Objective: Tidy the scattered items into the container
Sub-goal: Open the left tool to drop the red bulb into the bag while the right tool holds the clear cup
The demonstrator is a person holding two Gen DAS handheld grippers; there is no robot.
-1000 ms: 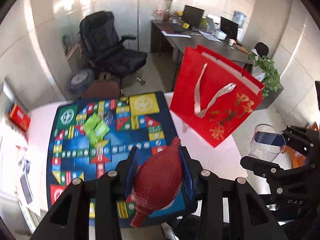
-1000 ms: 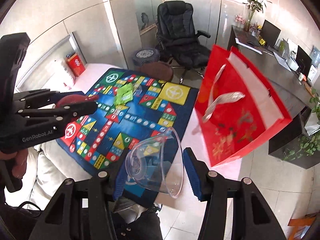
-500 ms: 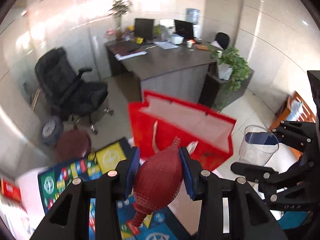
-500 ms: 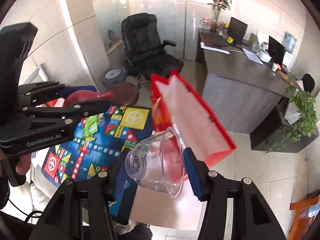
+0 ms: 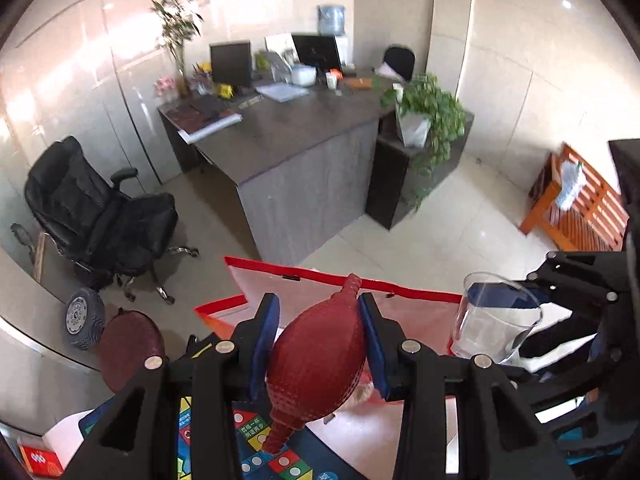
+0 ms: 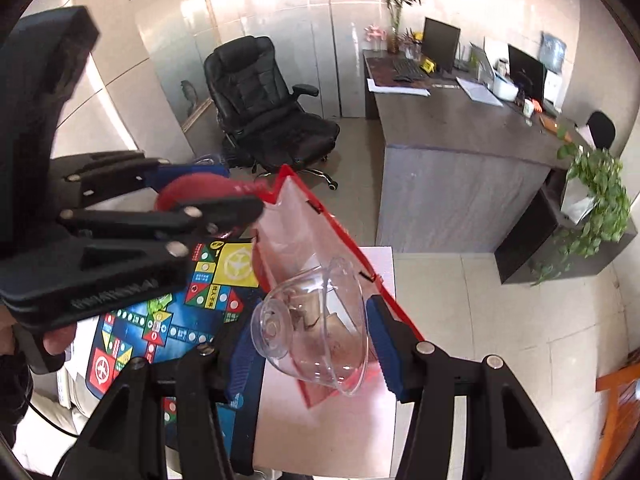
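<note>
My left gripper (image 5: 318, 340) is shut on a dark red rubber bulb (image 5: 318, 354) and holds it over the open mouth of the red paper bag (image 5: 304, 286). My right gripper (image 6: 310, 332) is shut on a clear plastic cup (image 6: 316, 328), also above the bag's opening (image 6: 320, 220). In the left wrist view the right gripper with the cup (image 5: 494, 318) is at the right. In the right wrist view the left gripper with the bulb (image 6: 192, 194) is at the left. The bag's inside holds some brownish things, seen dimly through the cup.
The bag stands on a white table (image 6: 340, 420) beside a colourful game mat (image 6: 160, 320) with green packets (image 6: 160, 304) on it. A red box (image 5: 40, 460) lies at the table's left. Beyond are a black office chair (image 6: 264, 104), a grey desk (image 5: 288, 152) and a potted plant (image 5: 432, 112).
Both grippers have risen and moved from beside the mat to above the bag's open mouth, each still holding its item. The views now look down into the bag.
</note>
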